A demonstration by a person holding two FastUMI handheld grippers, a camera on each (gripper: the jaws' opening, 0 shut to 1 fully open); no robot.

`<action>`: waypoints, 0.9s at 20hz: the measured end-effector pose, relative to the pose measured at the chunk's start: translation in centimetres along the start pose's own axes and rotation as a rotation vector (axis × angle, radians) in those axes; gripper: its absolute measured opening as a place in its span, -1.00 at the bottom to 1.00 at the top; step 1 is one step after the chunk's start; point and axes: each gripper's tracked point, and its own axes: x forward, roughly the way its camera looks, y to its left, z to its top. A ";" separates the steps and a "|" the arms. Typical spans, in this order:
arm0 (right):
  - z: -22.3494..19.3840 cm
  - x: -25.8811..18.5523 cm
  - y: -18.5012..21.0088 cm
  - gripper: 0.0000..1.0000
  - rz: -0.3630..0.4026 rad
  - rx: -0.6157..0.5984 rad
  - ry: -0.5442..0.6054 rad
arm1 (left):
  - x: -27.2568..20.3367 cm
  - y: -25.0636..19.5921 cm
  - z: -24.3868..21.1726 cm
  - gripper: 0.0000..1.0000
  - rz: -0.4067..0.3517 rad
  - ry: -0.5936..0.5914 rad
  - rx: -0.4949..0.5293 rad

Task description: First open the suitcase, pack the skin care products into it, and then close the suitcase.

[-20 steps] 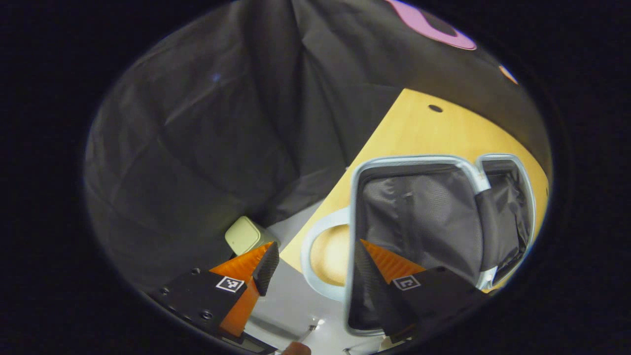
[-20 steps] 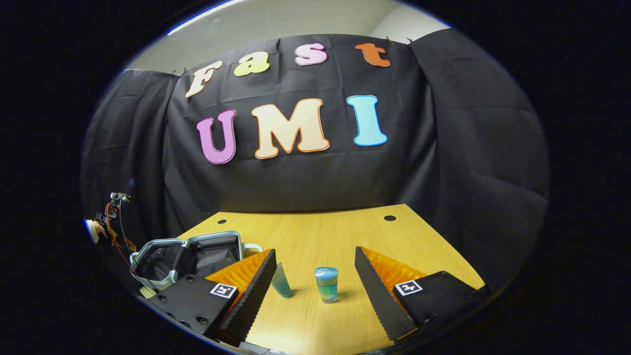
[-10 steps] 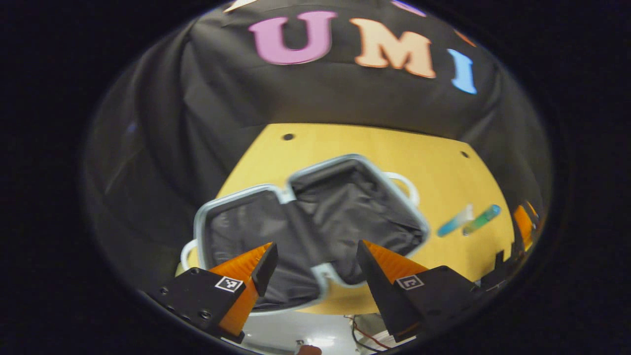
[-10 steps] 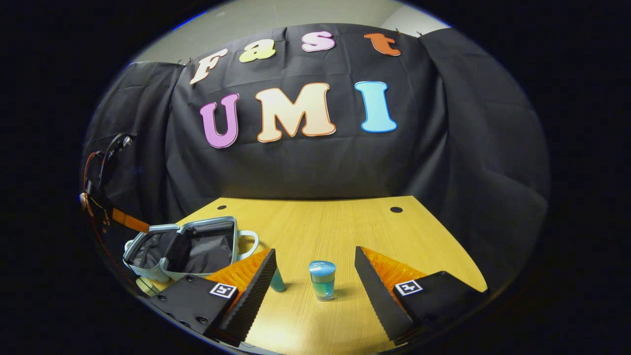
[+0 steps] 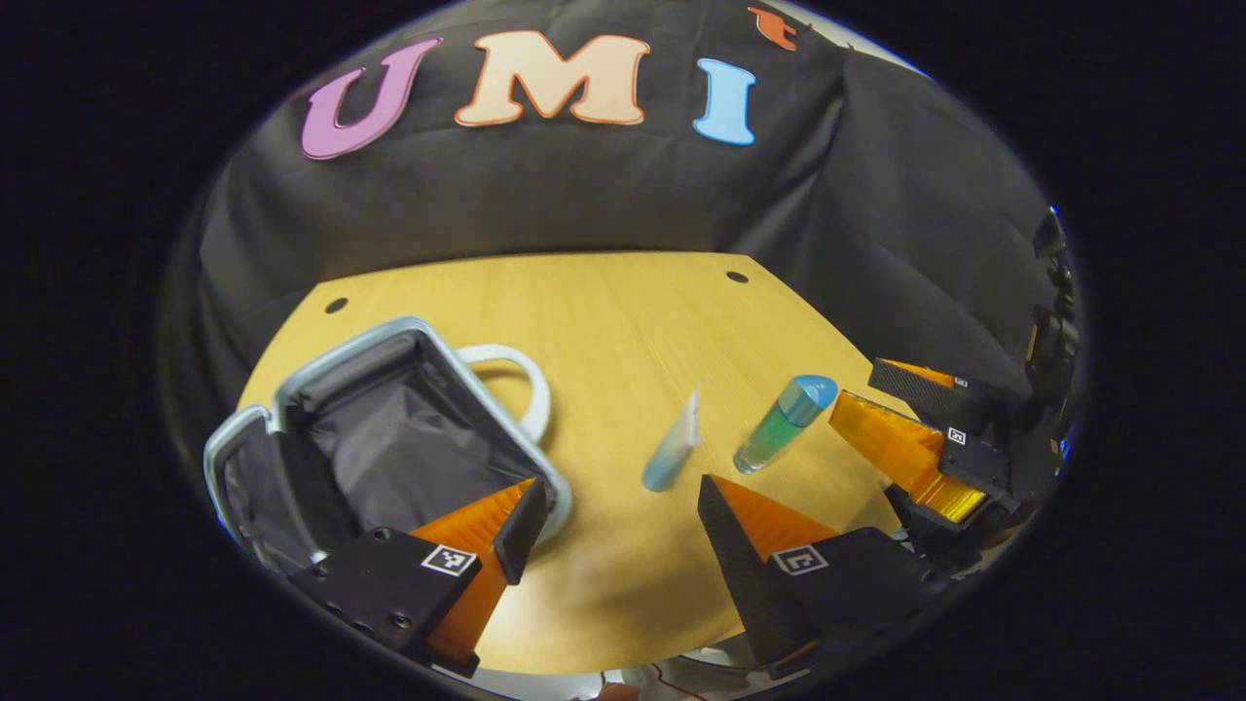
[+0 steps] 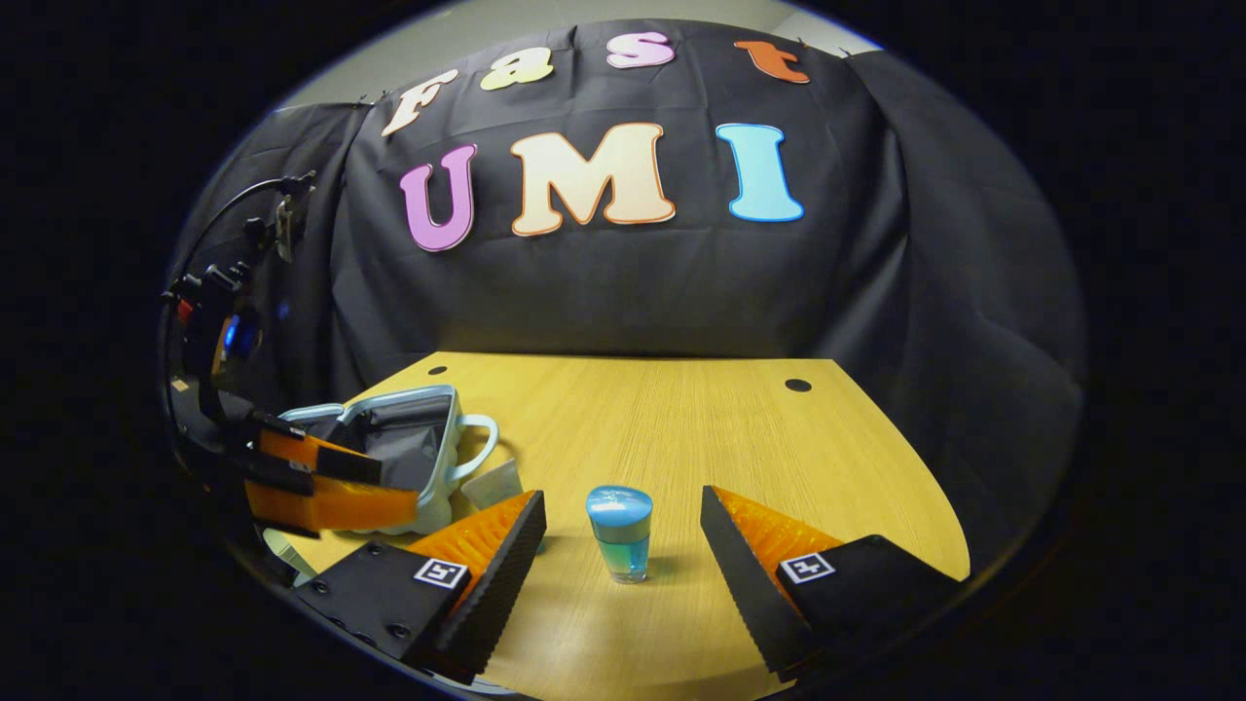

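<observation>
Now that the left gripper (image 5: 613,506) is swinging away from the open suitcase (image 5: 389,428), its jaws are gaping over the tabletop (image 5: 623,312) near a tube (image 5: 672,456).

Right gripper (image 6: 623,531), jaws wide, is closing on the upright bottle (image 6: 620,534), likely packed first.

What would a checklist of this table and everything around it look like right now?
Surface: light wooden table, two round holes near the far edge.
Job's things: small grey-rimmed suitcase lying open, dark lining showing; blue-capped clear bottle upright; pale blue squeeze tube beside it.
Clutter: nothing seen.
Grippers: left hand-held gripper open, above the table near the suitcase; right hand-held gripper open, the bottle between its fingers, untouched.
Cables: thin wires on the left gripper's rig.
Surroundings: black cloth wall.
</observation>
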 end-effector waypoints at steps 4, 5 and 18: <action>-1.4 0.9 -0.4 1.00 0.006 0.016 0.024 | 3.3 -1.8 -0.1 0.91 -0.010 -0.016 -0.008; -1.7 1.2 -0.7 1.00 0.003 0.019 0.029 | 4.1 -2.2 0.1 0.90 -0.015 -0.020 -0.014; -3.7 3.1 -1.4 0.99 -0.007 0.058 0.062 | 10.5 -2.8 -0.4 -0.32 -0.022 -0.016 -0.005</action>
